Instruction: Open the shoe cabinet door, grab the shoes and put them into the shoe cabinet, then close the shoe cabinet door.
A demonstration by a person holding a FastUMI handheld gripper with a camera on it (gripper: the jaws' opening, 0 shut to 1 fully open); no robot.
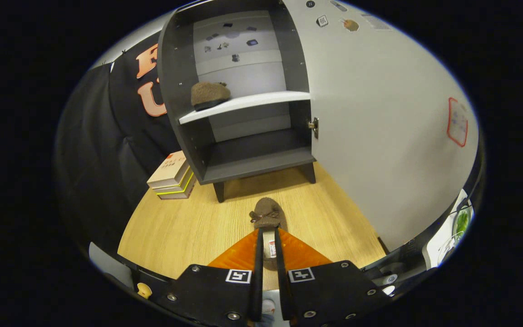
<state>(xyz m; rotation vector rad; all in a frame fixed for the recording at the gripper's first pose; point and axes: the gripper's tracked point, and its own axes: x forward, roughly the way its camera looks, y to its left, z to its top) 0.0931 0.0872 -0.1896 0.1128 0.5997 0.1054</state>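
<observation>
A wooden floor carries the cabinet on short legs at its far edge. Stacked books are set at the cabinet's left. A shoe lies mid-floor; another shoe is seen on the shelf.

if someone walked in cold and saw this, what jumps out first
Probably the open shoe cabinet, its door swung wide to the right, with one brown slipper already on the white shelf. Next, the second slipper on the wooden floor, with the gripper closed on its heel end. A stack of books sits left of the cabinet.
</observation>
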